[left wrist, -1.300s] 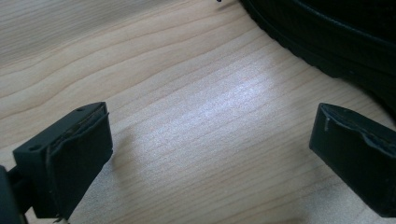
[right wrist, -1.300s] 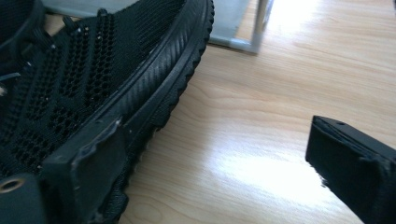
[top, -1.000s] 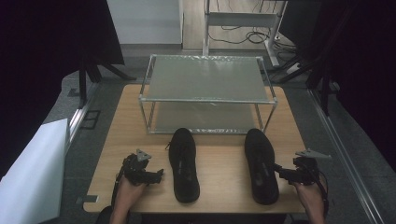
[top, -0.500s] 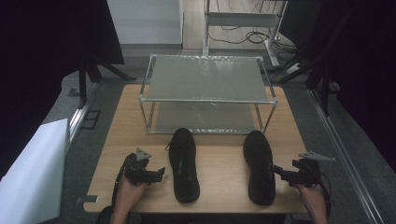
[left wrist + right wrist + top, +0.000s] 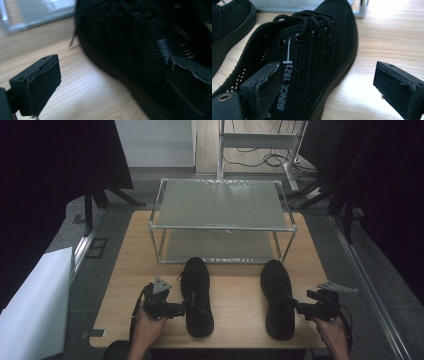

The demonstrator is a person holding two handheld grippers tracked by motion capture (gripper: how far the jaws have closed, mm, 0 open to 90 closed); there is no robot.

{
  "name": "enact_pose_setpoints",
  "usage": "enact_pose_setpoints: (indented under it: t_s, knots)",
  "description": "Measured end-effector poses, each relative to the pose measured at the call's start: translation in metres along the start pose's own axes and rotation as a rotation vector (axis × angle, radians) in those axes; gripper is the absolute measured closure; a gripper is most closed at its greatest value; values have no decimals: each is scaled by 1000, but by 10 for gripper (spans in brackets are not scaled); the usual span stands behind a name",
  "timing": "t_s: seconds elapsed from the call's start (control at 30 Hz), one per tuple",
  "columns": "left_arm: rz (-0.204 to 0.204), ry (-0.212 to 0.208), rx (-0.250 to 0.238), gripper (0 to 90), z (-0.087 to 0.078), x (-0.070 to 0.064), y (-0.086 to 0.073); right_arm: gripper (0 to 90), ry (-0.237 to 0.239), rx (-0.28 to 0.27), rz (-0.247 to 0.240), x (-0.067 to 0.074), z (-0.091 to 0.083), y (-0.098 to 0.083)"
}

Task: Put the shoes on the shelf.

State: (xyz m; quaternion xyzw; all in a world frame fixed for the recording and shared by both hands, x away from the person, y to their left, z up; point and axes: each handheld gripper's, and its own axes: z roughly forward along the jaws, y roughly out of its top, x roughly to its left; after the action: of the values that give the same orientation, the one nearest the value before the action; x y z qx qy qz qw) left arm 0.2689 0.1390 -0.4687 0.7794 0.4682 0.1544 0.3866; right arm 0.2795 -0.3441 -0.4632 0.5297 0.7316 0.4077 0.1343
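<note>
Left shoe (image 5: pixel 197 297): long axis front-to-back, just right of left gripper (image 5: pixel 182 308), jaws released | right shoe (image 5: pixel 278 299): beside right gripper (image 5: pixel 298 307), jaws just opening, released, straddling its side.

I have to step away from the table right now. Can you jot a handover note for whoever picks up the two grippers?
Left gripper: open, jaws straddling the side of the left black shoe, not clamped.
Right gripper: jaws have just been opening, one inside the collar of the right black shoe, one outside; no grip.
Both shoes lie on the wooden table, toes towards the two-tier rack, whose shelves are bare.
Done: shoes lined up in front of the rack.
Left, likely: grasp each shoe and set it on a shelf.
</note>
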Motion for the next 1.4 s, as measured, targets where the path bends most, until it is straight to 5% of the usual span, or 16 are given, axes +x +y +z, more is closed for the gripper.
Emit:
enact_pose_setpoints:
  t_s: [0.33,0.53,0.8,0.83,0.87,0.93,1.1,1.2,1.23,1.27,1.33,1.4]
  knots:
    - [-18,-43,22,0,17,-15,6,84,24,77,-54,18,27,7]
    - [-11,-17,62,0,33,-24,9,59,-40,121,-73,19,44,7]
    - [-5,81,95,41,53,-20,14,184,-121,127,-85,22,53,8]
    - [-12,87,81,161,52,-19,15,294,-168,106,-112,23,51,9]
    - [-12,87,81,204,52,-19,15,294,-168,106,-112,23,51,9]
    - [23,138,67,370,46,-15,16,451,-234,95,-181,26,49,11]
    - [-15,109,46,606,40,-1,12,669,-295,84,-225,24,46,10]
    - [-24,124,29,731,35,5,10,727,-283,56,-175,18,42,9]
    - [-79,94,5,757,31,15,6,734,-276,46,-154,16,41,8]
    - [-79,94,5,771,31,15,6,742,-266,38,-132,14,40,8]
    - [-144,24,-21,776,28,28,2,747,-255,30,-108,11,38,8]
    - [-201,-37,-36,782,24,39,-2,753,-214,12,-34,4,35,7]
